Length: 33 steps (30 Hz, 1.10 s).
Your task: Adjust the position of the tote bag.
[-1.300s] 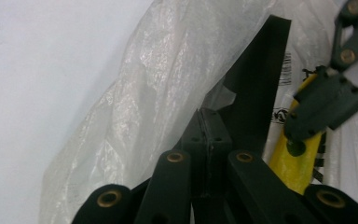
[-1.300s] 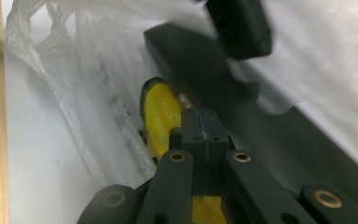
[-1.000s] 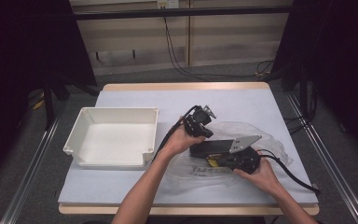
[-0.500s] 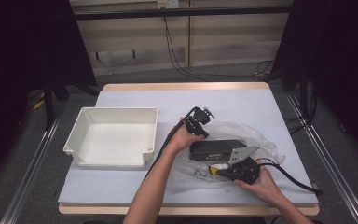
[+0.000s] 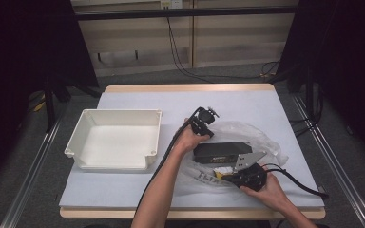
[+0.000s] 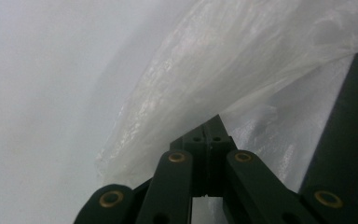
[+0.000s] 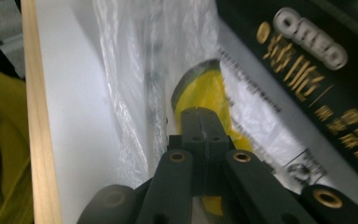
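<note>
On the table (image 5: 123,190), both closed claws meet the plastic bag (image 5: 266,135); the right gripper view reveals box (image 7: 307,74) lettering.

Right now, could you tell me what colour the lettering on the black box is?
Gold, on the black box; the right gripper view shows it best.

The high view looks forward and down from above the near edge of the table (image 5: 123,99), taking in its whole top. The left gripper view sits very close to the clear plastic bag (image 6: 242,65), facing along its folds. The right gripper view looks from the table's near edge, close on the same bag (image 7: 135,70) and the black box (image 7: 317,70) inside, both shared with the high view.
</note>
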{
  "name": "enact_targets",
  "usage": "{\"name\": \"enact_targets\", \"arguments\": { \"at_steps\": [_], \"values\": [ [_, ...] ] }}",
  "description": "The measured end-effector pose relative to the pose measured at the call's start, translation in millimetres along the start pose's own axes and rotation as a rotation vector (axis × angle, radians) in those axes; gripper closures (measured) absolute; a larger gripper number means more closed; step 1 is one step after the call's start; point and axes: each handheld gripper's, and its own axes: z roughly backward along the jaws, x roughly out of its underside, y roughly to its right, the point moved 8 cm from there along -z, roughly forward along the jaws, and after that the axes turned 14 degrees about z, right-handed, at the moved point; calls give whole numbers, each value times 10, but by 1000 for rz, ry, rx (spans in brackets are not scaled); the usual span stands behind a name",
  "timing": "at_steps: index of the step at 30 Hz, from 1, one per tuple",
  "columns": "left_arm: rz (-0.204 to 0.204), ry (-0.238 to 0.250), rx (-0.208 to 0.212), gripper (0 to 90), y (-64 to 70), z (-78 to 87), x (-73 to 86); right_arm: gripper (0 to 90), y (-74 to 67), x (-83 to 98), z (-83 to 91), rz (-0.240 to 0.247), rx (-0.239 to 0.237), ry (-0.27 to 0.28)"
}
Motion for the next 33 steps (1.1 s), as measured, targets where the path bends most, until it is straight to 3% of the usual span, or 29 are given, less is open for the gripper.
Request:
{"name": "enact_targets", "arguments": {
  "at_steps": [3, 8, 11, 15, 18, 19, 22, 26, 27, 32, 33],
  "values": [
    [-21, 27, 21, 900, 36, 131, -25, 900, 84, -103, 148, -19, 34, 73],
    [-35, 79, 39, 879, 81, 332, -44, 900, 197, -161, 339, -42, 86, 126],
    [-62, 113, 46, 894, 112, 491, 4, 900, 353, -208, 516, -63, 145, 156],
    [-47, 162, 57, 900, 138, 666, 88, 900, 570, -218, 707, -97, 195, 194],
    [-65, 175, 61, 900, 157, 775, 138, 900, 704, -194, 742, -109, 222, 189],
    [-79, 186, 61, 900, 188, 879, 206, 900, 744, -182, 738, -113, 230, 183],
    [-92, 187, 59, 900, 187, 967, 333, 900, 823, -144, 691, -122, 239, 157],
    [-75, 186, 31, 900, 133, 982, 443, 900, 942, -68, 629, -153, 248, 140],
    [-72, 175, 11, 900, 117, 974, 499, 900, 969, -45, 622, -157, 257, 132],
    [-72, 138, -9, 900, 88, 892, 586, 900, 1093, 63, 614, -195, 277, 115],
    [-58, 116, -50, 900, 62, 847, 610, 900, 1160, 137, 619, -211, 306, 95]
  ]
}}
